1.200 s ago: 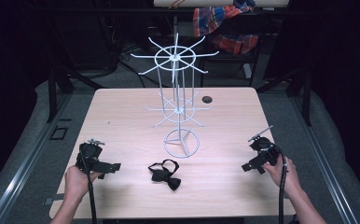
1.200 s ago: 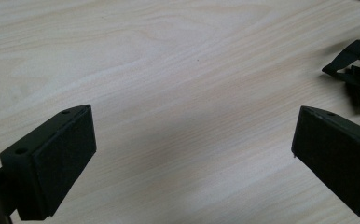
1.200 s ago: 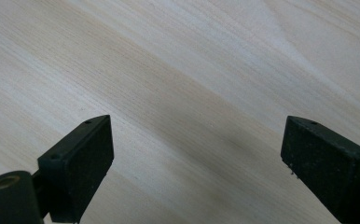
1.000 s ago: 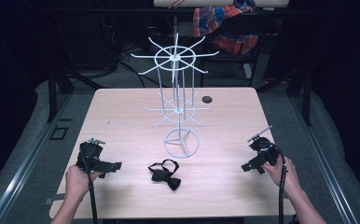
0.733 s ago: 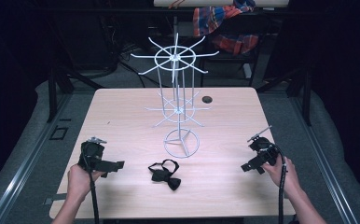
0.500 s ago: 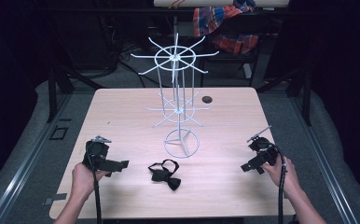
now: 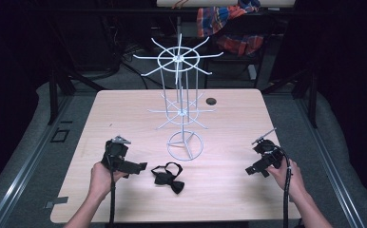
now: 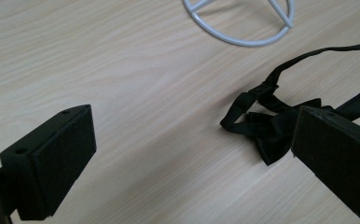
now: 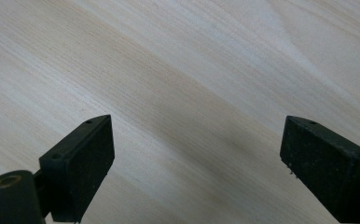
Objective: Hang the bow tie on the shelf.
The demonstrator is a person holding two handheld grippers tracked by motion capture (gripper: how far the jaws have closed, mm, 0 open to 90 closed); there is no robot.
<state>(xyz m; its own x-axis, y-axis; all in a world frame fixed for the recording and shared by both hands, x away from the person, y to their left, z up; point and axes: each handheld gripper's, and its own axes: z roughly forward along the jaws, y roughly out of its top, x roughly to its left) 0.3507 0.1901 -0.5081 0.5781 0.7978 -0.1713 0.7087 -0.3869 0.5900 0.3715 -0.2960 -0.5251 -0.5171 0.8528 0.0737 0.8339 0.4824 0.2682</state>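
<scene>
A black bow tie (image 7: 168,176) with a looped strap lies flat on the wooden table (image 7: 124,118), just in front of the white wire rack's ring base (image 7: 185,145). In the left gripper view the bow tie (image 8: 273,130) sits ahead of my jaws, partly behind the right one. My left gripper (image 7: 141,166) stands open a short way left of the tie, pointing at it, with nothing between its jaws (image 8: 194,158). My right gripper (image 7: 249,170) is open near the table's right edge, over bare wood (image 9: 197,154).
The white wire rack (image 7: 179,59) with two tiers of hook arms rises from the table's middle. A small dark round object (image 7: 211,101) lies at the back right. Plaid cloth (image 7: 224,23) hangs behind the table. Dark floor surrounds the table.
My left gripper has slid right and slightly forward, closing in on the bow tie. The right gripper has stayed put.
</scene>
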